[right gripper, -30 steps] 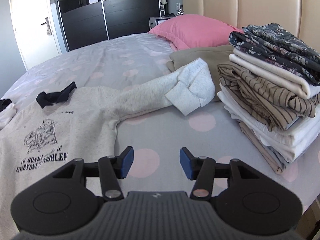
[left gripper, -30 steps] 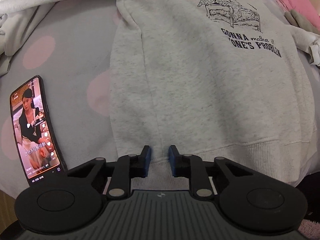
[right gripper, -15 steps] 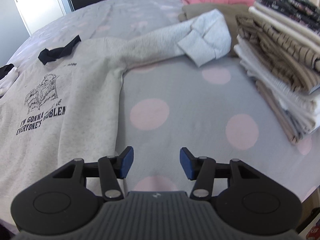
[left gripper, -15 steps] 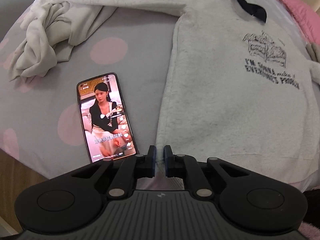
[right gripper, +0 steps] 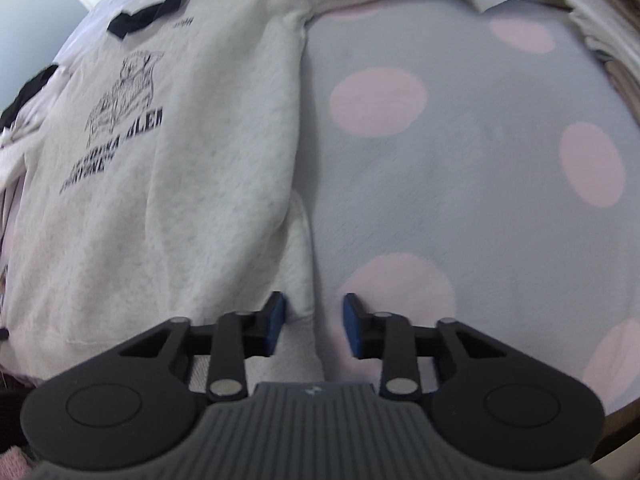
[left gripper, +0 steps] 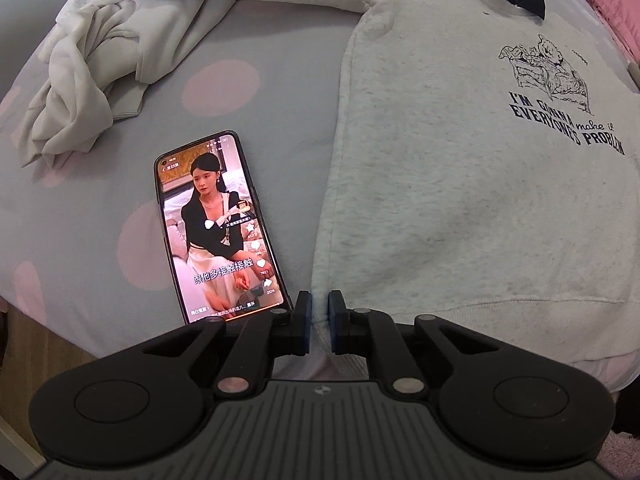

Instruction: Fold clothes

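Lying face up and spread flat on the grey bedsheet with pink dots, the pale grey fleece sweatshirt with a dark printed drawing and slogan has both bottom corners at the grippers. The left gripper has its blue pads nearly together on the hem corner, with a fold of fabric between them. The right gripper stands with its fingers apart, straddling the opposite hem corner, closed on nothing. Just beside the sweatshirt's left edge, almost touching the left gripper, lies a black smartphone with a lit screen; beyond it the sweatshirt's left sleeve runs into a crumpled cream garment. To the sweatshirt's right, a stack of folded clothes sits at the frame edge. The risks, as I judge them: the left pinch looks shallow and may slip when lifted, the right fingers could close on bedsheet along with hem, and dragged fabric could sweep the phone off the bed.
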`<state>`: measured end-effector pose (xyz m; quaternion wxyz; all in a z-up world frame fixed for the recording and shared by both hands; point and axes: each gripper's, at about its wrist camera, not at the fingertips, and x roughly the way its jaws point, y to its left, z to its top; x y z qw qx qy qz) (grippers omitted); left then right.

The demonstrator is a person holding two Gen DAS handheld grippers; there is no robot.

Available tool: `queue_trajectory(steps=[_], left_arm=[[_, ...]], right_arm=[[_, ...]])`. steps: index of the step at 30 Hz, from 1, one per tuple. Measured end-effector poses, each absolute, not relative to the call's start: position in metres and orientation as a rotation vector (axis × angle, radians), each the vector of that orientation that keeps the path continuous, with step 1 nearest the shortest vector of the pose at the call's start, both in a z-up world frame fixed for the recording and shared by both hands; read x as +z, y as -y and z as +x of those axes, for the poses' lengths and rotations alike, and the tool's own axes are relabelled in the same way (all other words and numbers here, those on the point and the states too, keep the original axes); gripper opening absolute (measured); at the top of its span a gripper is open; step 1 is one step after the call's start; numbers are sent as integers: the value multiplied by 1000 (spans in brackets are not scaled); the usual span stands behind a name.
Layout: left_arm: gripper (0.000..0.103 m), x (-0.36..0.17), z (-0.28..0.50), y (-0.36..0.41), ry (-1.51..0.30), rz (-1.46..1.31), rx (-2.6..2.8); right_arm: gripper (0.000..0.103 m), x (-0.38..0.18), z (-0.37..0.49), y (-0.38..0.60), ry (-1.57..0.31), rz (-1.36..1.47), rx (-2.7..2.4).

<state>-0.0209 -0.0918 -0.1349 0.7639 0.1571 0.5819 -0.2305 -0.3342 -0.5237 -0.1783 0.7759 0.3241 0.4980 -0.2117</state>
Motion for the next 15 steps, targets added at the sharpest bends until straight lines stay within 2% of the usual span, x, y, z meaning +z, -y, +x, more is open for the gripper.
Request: queue_trajectory(steps=[2,6,11,13,15], left_arm=[[7,-127,-20,89,-1252,315,-518],[7,-88,-19,87,-1196,214,-611],[6,-37,-15,82,-1157,125,-726],[6,-34,-14,79,-1174,173,-722],[6,-43,-12,78,-1220,231,-714]], right_arm=[[10,-168,-338,525,-1059,738,-451],[9,-146,-346,530,-1012,817,-434],[9,-74,-383,539,-840,898,-417],[9,-64,-393,539,-865,902,-436],[8,-76,-396,537,-948,892,-456]])
